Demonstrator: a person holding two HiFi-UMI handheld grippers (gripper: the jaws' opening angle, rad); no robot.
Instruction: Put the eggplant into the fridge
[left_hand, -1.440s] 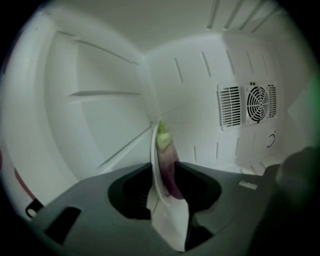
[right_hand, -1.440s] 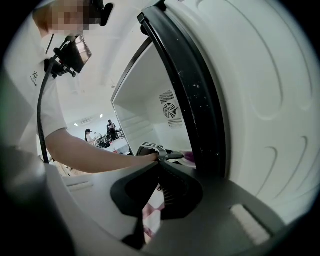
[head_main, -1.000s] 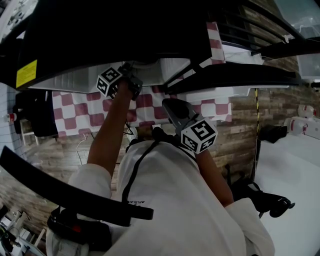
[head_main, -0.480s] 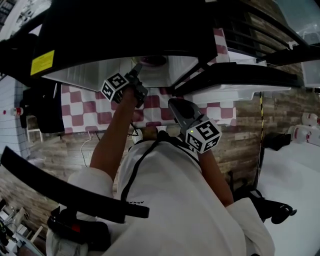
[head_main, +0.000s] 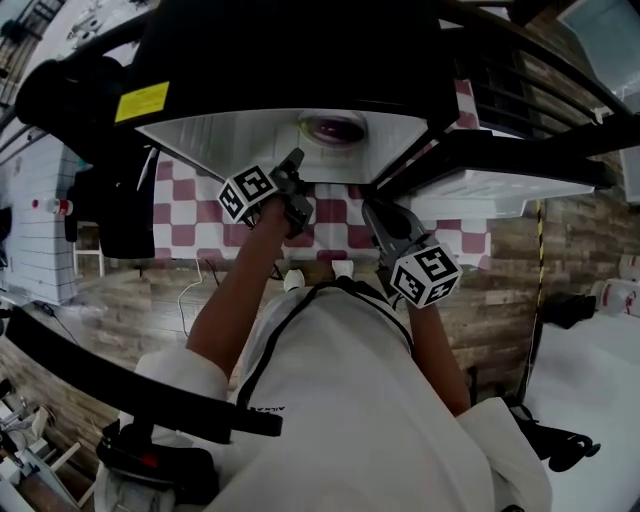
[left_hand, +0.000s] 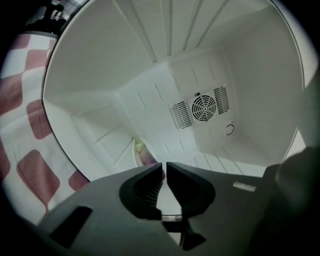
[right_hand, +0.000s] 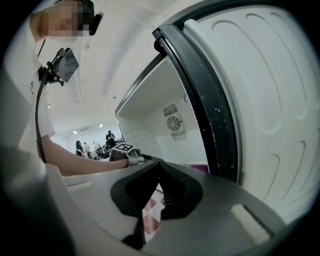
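On the white floor of the open fridge (left_hand: 250, 75) lies the eggplant (left_hand: 144, 153), toward the left side of the compartment and short of the back wall with its round fan grille (left_hand: 204, 106). Nothing else shows in the compartment. From the left gripper view only the eggplant's pale green end and a strip of purple show; the rest is hidden behind the left claw (left_hand: 164, 164). From the head view it is a dim purple oval under the dark top of the cabinet. A red-and-white checked cloth (left_hand: 30, 170) shows outside the fridge opening, cut off at the frame edge. The left claw is closing, with only a thin slit left between its tips and nothing in that slit; it hangs in front of the eggplant, apart from it. The right claw (right_hand: 160, 164) is clenched and empty, beside the fridge door (right_hand: 265, 95).
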